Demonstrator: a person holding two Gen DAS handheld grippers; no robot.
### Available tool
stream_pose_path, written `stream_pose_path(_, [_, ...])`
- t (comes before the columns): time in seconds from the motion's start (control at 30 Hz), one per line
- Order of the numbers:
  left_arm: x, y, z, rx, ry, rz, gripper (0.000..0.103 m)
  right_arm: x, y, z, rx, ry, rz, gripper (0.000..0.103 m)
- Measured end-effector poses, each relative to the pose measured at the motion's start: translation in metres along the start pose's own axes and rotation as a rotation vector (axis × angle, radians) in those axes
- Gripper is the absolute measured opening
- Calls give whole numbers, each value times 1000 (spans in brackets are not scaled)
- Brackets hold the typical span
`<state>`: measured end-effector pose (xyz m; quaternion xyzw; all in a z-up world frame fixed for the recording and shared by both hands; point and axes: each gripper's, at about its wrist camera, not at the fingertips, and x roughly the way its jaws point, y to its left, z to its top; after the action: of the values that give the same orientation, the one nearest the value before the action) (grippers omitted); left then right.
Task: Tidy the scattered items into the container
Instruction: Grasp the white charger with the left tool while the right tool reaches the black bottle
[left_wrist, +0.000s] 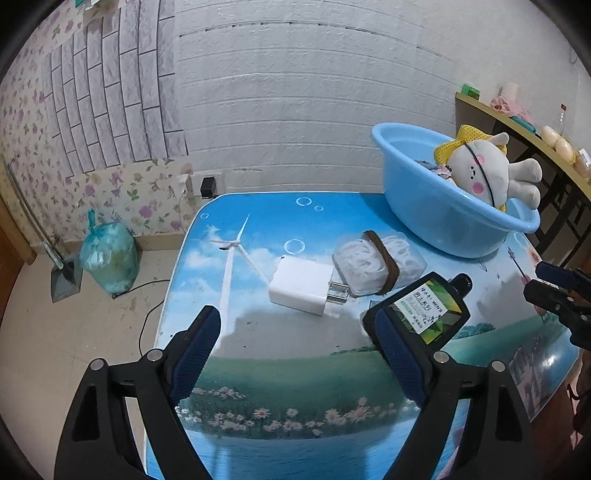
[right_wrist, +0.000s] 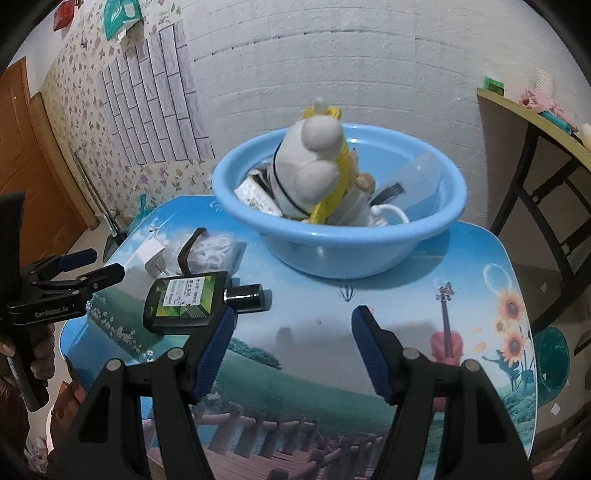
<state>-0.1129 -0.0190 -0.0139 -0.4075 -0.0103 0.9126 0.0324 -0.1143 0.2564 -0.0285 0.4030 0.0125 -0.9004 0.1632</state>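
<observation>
Your left gripper (left_wrist: 295, 332) is open, empty; right gripper (right_wrist: 291, 347) open beside black bottle (right_wrist: 184, 299), cap (right_wrist: 245, 295) pointing right, label unreadable.

Left gripper (left_wrist: 295, 328) angled downward, jaws spread wide with nothing between them, right gripper (right_wrist: 293, 332) angled downward, jaws parted and empty, a hand (right_wrist: 40, 354) gripping the left gripper's handle

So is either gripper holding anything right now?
No. The left gripper and the right gripper are both open with nothing between their fingers.
</observation>
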Motion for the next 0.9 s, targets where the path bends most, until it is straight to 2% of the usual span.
stream_pose_path(0.2, [12, 9, 2, 38, 4, -7, 85, 9, 3, -2, 33, 25, -7, 66])
stream_pose_path(0.37, [34, 8, 8, 88, 42, -3, 75, 24, 9, -7, 104, 80, 43, 67])
stream_pose_path(0.43, [40, 8, 9, 99, 57, -16, 72, 29, 16, -8, 88, 91, 44, 69])
stream_pose_path(0.77, [56, 1, 17, 143, 78, -65, 71, 40, 36, -7, 63, 105, 53, 74])
stream_pose_path(0.8, [57, 0, 17, 141, 79, -72, 68, 41, 38, -8, 63, 106, 54, 74])
stream_pose_path(0.87, [60, 0, 18, 138, 91, -106, 45, 42, 41, -8, 67, 106, 53, 74])
stream_pose_path(0.9, [61, 1, 18, 134, 96, -106, 44, 43, 41, -8, 67, 107, 54, 74])
